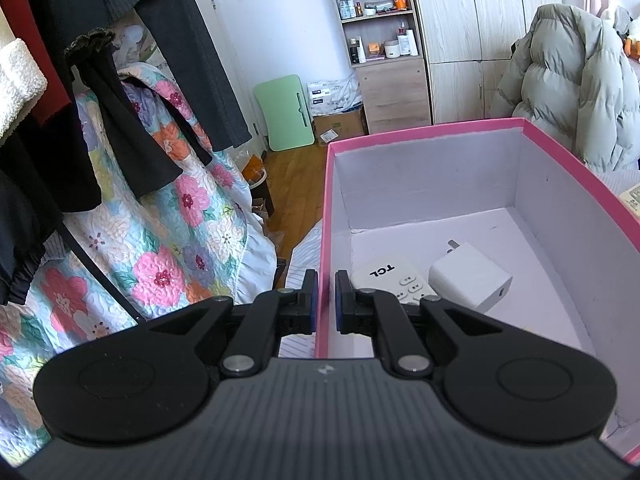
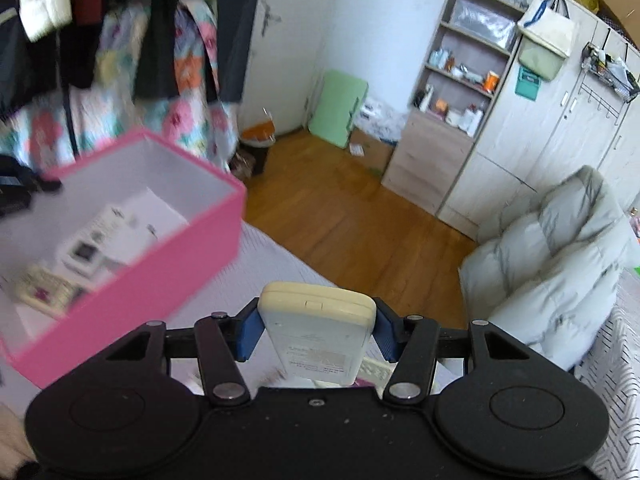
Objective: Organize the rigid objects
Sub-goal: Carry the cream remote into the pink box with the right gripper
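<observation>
Cream plastic remote (image 2: pixel 320 332), stiff and light but a bit slick, sits clamped across its width in the right claw (image 2: pixel 316 334), so a mid-body hold suits it. The pink box (image 2: pixel 168 256) lies at ten o'clock, its wall pinched by the left claw (image 1: pixel 324 300).

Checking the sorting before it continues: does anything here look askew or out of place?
Nothing stands out. The pink box sits upright with a TCL remote and white charger lying inside; the right tongs grip a cream remote.
</observation>
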A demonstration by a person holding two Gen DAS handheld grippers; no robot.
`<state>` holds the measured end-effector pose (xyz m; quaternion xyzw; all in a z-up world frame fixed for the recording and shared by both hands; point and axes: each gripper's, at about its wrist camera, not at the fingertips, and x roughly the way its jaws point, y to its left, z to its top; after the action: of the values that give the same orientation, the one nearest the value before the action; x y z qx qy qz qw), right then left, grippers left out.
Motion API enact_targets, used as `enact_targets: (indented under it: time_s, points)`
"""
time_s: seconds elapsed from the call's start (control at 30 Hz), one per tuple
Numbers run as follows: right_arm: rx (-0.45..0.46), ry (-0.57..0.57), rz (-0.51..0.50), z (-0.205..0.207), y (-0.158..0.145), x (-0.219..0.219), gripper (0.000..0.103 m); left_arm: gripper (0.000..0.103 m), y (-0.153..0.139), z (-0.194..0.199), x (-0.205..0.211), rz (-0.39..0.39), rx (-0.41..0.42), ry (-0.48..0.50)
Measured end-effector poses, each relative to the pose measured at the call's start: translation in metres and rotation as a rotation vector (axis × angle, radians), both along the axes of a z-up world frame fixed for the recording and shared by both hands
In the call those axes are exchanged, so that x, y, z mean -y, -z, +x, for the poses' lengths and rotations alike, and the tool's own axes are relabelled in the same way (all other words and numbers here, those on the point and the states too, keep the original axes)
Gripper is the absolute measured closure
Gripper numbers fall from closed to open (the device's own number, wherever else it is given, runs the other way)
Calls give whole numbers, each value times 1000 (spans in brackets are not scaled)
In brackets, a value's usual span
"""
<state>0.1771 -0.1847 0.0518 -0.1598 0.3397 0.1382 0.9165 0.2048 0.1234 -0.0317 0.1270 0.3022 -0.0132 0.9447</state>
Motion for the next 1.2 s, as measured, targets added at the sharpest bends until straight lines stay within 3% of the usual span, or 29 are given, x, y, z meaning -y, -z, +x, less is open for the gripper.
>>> enact_targets:
  time_s: [0.17, 0.27, 0.5, 0.6, 0.67, 0.77, 0.83, 0.9, 1.03, 1.2]
  points:
    - [43, -108, 154, -6, -28, -23, 42, 96, 0, 0, 0, -4, 0, -1]
    - [25, -209, 271, 3, -36, -48, 42, 96, 1, -1, 1, -6, 1, -2]
    - [-88, -348, 377, 52, -9, -125, 42, 96, 0, 0, -2, -23, 4, -1]
    - [-78, -293, 447, 73, 17, -154, 42, 96, 0, 0, -2, -23, 4, -3]
    - [-9, -204, 531, 81, 34, -163, 42, 96, 0, 0, -3, -26, 4, 0]
    - [-73, -226, 436, 90, 57, -182, 42, 96, 1, 0, -3, -32, 5, 4]
    - [-147, -233, 298, 90, 66, -193, 42, 96, 0, -1, -3, -35, 10, 7]
    - [-154, -270, 140, 82, 71, -203, 42, 96, 1, 0, -4, -38, 9, 3]
    - [-233, -322, 118, 72, 76, -201, 43, 96, 0, 0, -6, -45, 11, 5]
    - [-215, -363, 77, 65, 75, -206, 42, 96, 1, -1, -5, -40, 10, 7]
